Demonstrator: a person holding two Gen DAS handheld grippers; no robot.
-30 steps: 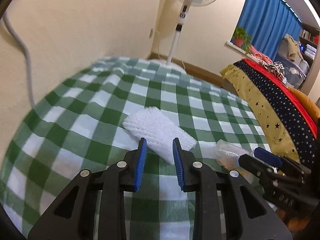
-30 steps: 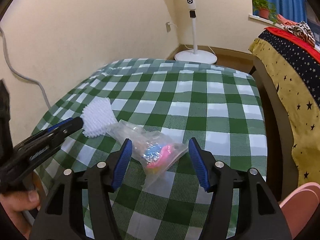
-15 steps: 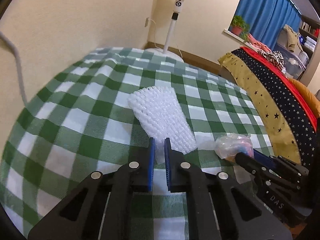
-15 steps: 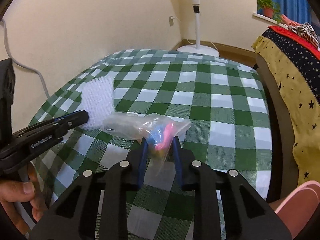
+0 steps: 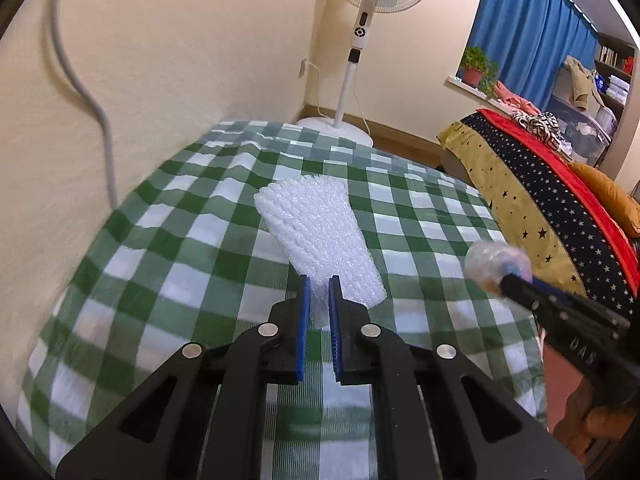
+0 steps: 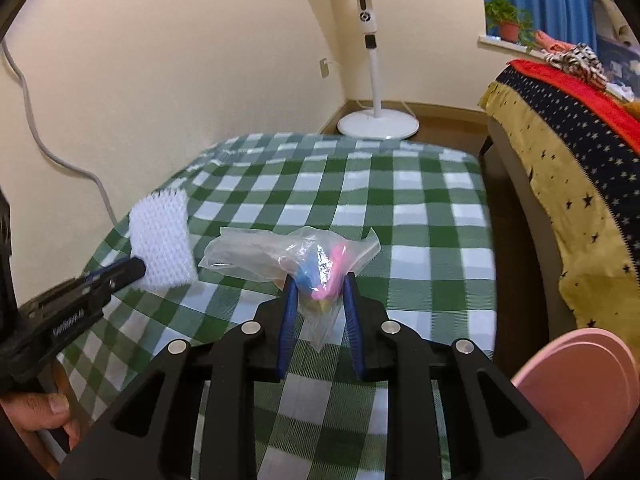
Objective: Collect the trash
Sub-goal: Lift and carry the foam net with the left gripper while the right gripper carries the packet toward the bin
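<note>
Two trash items held, both above green-checked bench (image 6: 420, 216). Left hand-held gripper (image 5: 318, 288) clenched on near edge of white foam wrap (image 5: 316, 236), wrap angled up and away. Right hand-held gripper (image 6: 318, 284) clamped on clear plastic bag (image 6: 292, 256) with pink and blue bits inside. Standing fan (image 6: 372, 40) beyond bench.

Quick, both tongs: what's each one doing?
Left tongs: closed on the white foam netting.
Right tongs: closed on the clear plastic bag.
</note>
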